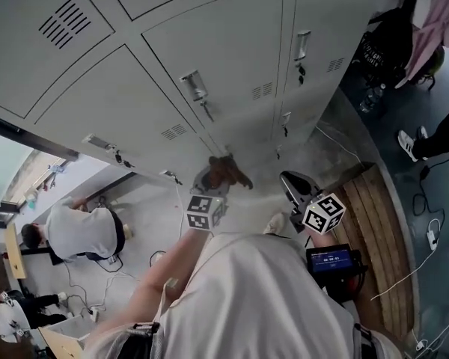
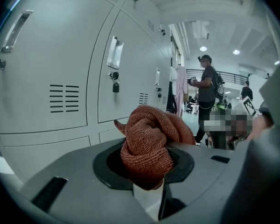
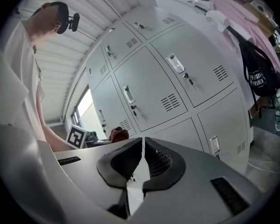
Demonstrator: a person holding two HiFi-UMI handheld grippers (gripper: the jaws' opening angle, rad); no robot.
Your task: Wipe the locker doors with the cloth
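A rust-brown cloth [image 2: 149, 143] is bunched up between the jaws of my left gripper [image 2: 148, 164], which is shut on it. In the head view the same cloth [image 1: 226, 172] sticks out ahead of the left gripper [image 1: 213, 189], a short way off the grey locker doors [image 1: 224, 58]. The lockers [image 2: 51, 78] fill the left of the left gripper view. My right gripper [image 3: 142, 160] is shut with nothing in it, its jaws meeting in front of the locker doors [image 3: 177, 87]. It shows in the head view as the right gripper [image 1: 295, 189] beside the left one.
A wooden bench [image 1: 382, 238] runs along the right. Cables [image 1: 426, 238] lie on the floor. A person in white [image 1: 78, 230] crouches at lower left, and someone's shoe [image 1: 408, 144] stands at right. Clothes and a black bag [image 1: 404, 28] hang by the locker end. A person [image 2: 206, 92] stands further off.
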